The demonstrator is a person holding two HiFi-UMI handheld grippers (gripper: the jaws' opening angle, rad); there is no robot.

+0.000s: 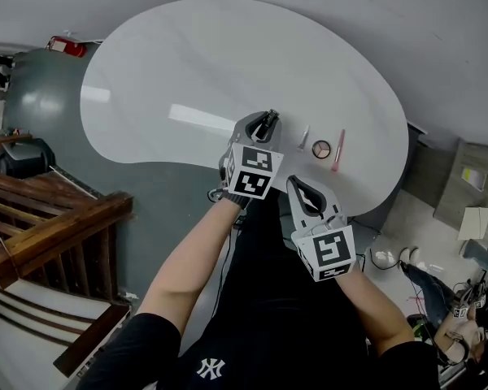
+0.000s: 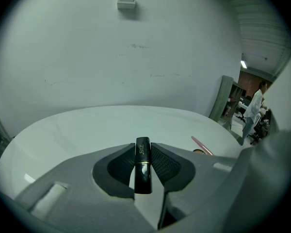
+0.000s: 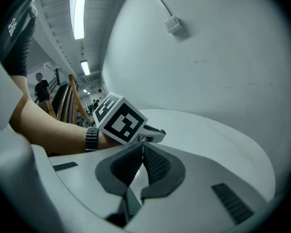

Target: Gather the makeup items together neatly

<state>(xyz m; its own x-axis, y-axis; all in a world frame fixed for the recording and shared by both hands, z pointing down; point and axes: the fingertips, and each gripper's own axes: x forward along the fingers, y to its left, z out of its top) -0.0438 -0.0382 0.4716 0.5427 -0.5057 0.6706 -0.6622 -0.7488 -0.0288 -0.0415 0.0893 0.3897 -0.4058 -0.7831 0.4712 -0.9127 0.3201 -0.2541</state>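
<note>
My left gripper (image 1: 267,123) is shut on a black lipstick tube (image 2: 142,165), which lies lengthwise between its pads above the white table (image 1: 187,63). To its right on the table lie a small silver stick (image 1: 304,137), a round compact (image 1: 321,149) and a pink pencil (image 1: 338,150); the pink pencil (image 2: 202,145) also shows in the left gripper view. My right gripper (image 1: 299,187) hangs near the table's front edge, shut with nothing between its pads (image 3: 144,155). In the right gripper view the left gripper's marker cube (image 3: 119,119) fills the middle.
A wooden stair rail (image 1: 41,218) stands at the left, on a grey floor. Boxes and cables lie at the right (image 1: 472,218). A person in white (image 2: 255,111) stands far off at the right of the left gripper view.
</note>
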